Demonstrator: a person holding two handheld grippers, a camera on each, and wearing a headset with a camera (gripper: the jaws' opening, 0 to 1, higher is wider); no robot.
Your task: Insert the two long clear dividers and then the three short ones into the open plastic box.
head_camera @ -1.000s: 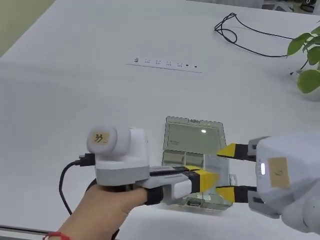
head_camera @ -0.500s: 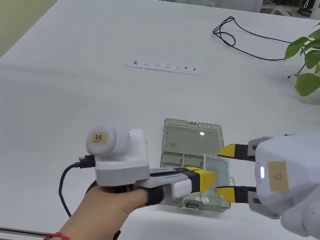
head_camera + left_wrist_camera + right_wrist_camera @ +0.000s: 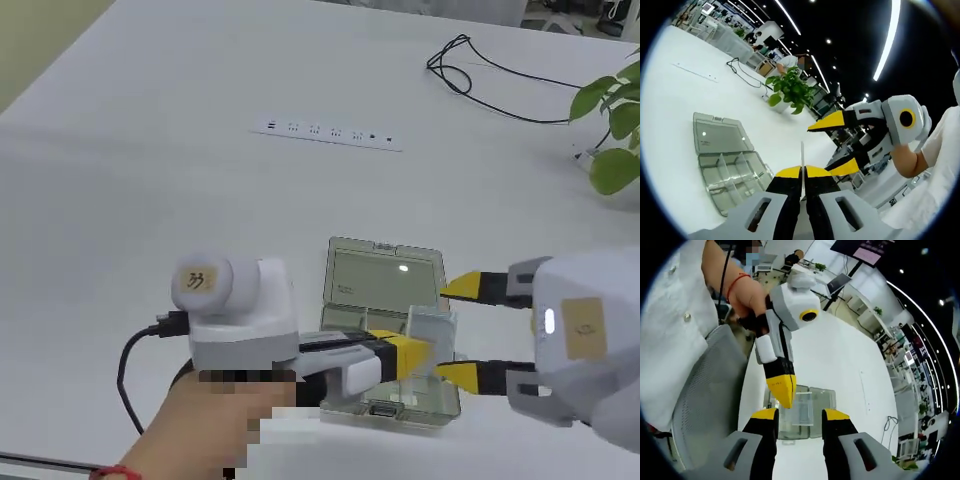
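Pinching a clear divider [image 3: 432, 335] by one edge, my left gripper [image 3: 408, 352] has its jaws clamped flat against the panel. It holds the panel in the air, seemingly above the right part of the plastic box [image 3: 386, 272]. My right gripper [image 3: 801, 414] hangs just beside the divider, jaws spread wide with nothing between them. The box lies open on the white table [image 3: 200, 150], lid flat on the far side, and partitions already stand in its base. To seat this piece well, I judge I must line it up with a free pair of slots and lower it straight, without tilt. I could also brace the box wall with the right gripper so the base does not slide. Clear plastic against clear plastic makes the slots hard to read, so I would go slowly.
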